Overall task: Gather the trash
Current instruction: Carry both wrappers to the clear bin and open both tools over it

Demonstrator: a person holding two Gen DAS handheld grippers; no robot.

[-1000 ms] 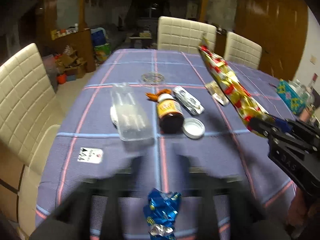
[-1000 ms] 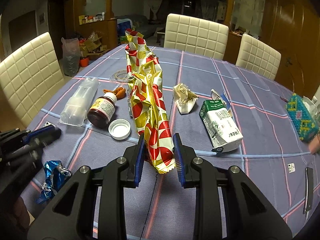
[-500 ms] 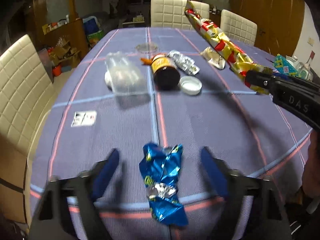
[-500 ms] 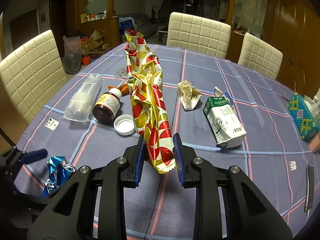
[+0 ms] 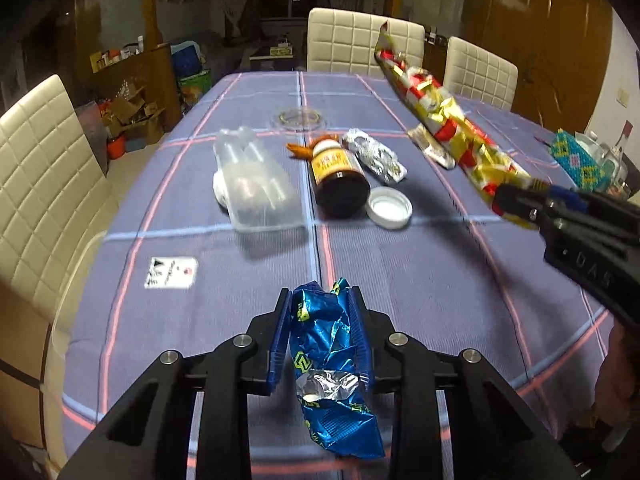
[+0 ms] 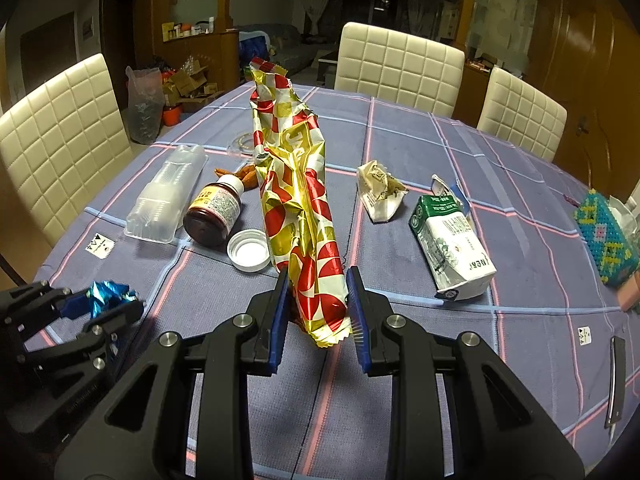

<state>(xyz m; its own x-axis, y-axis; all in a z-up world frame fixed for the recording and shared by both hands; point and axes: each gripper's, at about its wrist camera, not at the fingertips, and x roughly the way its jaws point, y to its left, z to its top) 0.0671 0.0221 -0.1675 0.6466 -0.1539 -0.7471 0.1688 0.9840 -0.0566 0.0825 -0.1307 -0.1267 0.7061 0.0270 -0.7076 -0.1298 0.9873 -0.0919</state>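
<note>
Left gripper [image 5: 320, 320] closing on blue wrapper [image 5: 330, 356], bottle [image 5: 338, 178] beyond

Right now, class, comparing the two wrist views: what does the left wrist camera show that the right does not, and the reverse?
Only the left wrist view shows the crumpled silver foil behind the brown bottle. Only the right shows the green-and-white carton and black knife. Both show the blue wrapper between the closing left gripper, the right gripper shut on the red-and-gold wrapper, the white cap and clear container.
</note>
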